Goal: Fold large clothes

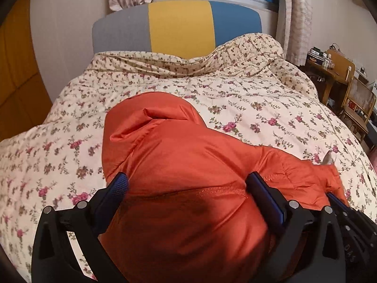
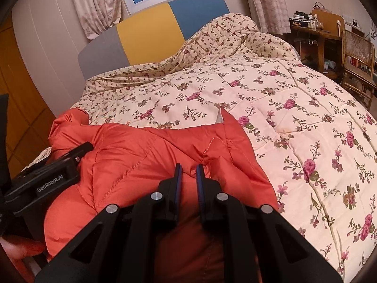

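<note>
Orange jacket (image 1: pixel 179 165): padded, quilted, lay bunched on my near edge of the floral quilt (image 1: pixel 259 99), hood end toward the headboard (image 1: pixel 179 23)
Left gripper (image 1: pixel 187 181): I held its jaws spread wide, blue pads either side of a puffed fold with a stitched seam between them; the pads seemed not to press the cloth, so I took nothing as held
Left pose: I kept it pitched down over the jacket's left part; in the right wrist view its black body lay across the cloth at the left edge
Right gripper (image 2: pixel 188 168): I had it clenched, pads near parallel with a narrow slit between; whether a thin pinch of orange cloth (image 2: pixel 141 155) sat in that slit I could not tell
Right pose: pitched down as well, tips at the seam crease where the stitch lines met
Doing it well: I judged that the left jaws should close on one seam, not on loose puff, while the right kept its corner pinned, then both should draw the cloth flat before turning it over
Risk: slippery shell, likely to slide out of a shallow bite
</note>
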Available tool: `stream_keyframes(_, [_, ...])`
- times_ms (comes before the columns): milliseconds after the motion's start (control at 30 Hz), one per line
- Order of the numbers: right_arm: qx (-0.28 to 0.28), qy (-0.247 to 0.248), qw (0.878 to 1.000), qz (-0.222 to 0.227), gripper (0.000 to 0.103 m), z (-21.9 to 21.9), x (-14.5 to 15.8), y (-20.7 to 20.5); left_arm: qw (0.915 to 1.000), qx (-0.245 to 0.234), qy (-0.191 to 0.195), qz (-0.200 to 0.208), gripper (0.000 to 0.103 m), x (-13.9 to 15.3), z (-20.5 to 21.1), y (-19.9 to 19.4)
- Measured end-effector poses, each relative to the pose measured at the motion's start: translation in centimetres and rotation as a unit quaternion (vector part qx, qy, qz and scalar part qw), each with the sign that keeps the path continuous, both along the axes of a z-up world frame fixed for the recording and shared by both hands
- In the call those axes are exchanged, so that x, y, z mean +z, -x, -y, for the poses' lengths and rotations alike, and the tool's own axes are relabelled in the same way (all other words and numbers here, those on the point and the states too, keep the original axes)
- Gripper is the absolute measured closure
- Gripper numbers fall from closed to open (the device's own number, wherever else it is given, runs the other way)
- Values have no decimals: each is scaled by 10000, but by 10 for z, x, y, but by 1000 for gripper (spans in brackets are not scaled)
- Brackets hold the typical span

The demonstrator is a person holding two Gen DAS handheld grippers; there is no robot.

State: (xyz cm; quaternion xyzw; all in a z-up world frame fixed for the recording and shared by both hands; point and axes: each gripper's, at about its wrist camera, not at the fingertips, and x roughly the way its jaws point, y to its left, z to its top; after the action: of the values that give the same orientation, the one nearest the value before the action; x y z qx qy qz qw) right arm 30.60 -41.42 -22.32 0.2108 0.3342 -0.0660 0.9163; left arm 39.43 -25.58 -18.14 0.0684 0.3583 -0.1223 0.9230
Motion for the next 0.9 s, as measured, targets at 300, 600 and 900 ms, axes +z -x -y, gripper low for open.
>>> stream_keyframes(300, [-42,5,9998,202,93,1,2,10,9999,-40,-90,140,3,5,-4,25])
stream_keyframes(600, [350,591,9971,331,72,-18,46,25,9980,-239,550,202,3,18,-41,95])
stream_keyframes(900, [390,275,9987,-158,72,2,45,-37,9990,162,-399,-74,3,34,-1,10])
